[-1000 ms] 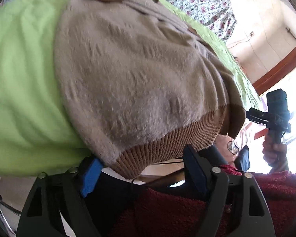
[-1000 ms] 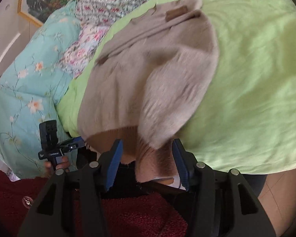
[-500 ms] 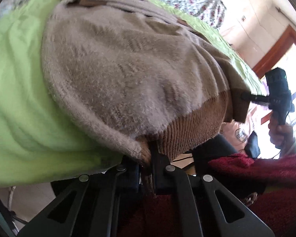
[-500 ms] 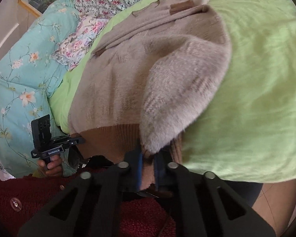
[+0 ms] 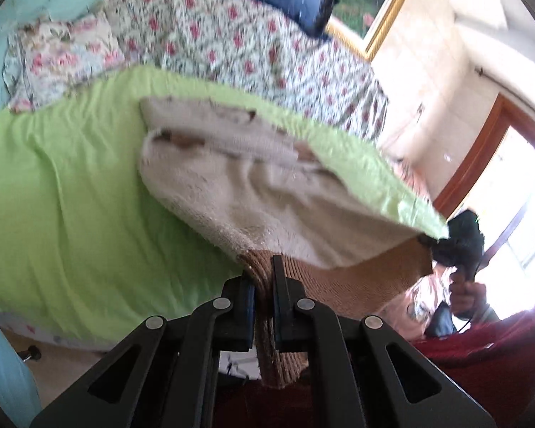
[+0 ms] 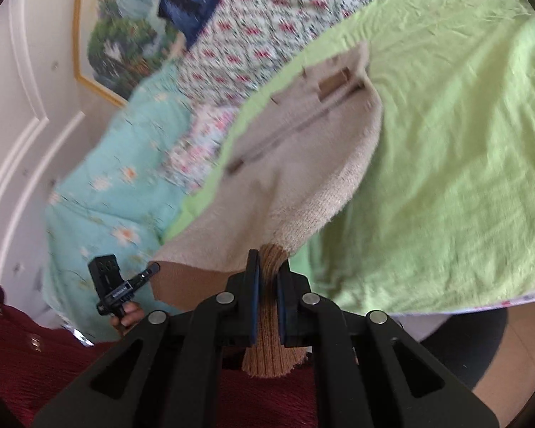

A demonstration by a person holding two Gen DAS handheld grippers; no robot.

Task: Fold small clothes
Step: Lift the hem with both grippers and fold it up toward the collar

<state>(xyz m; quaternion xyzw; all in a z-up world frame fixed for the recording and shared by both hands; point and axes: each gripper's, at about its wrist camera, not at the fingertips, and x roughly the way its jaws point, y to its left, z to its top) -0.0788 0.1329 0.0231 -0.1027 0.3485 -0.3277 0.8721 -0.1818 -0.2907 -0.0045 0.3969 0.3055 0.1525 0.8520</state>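
A small beige fuzzy sweater (image 5: pixel 253 192) with a brown ribbed hem (image 5: pixel 356 281) lies on a lime-green bed sheet (image 5: pixel 71 196), its hem end lifted off the bed edge. My left gripper (image 5: pixel 264 278) is shut on one hem corner. My right gripper (image 6: pixel 267 271) is shut on the other hem corner (image 6: pixel 267 324); the sweater (image 6: pixel 303 149) stretches away from it up the sheet (image 6: pixel 463 160). Each gripper shows in the other's view: the right one (image 5: pixel 460 246), the left one (image 6: pixel 117 285).
Floral bedding (image 5: pixel 232 35) and a teal flowered quilt (image 6: pixel 117 192) lie past the sweater. A framed picture (image 6: pixel 110 35) hangs on the wall. The person's dark red top (image 6: pixel 35 356) is close below. A bright doorway (image 5: pixel 510 185) is at right.
Both grippers closed on the hem corners, then lifted and pulled the hem up and back from the bed edge. The sweater now looks smaller and farther away in both views.
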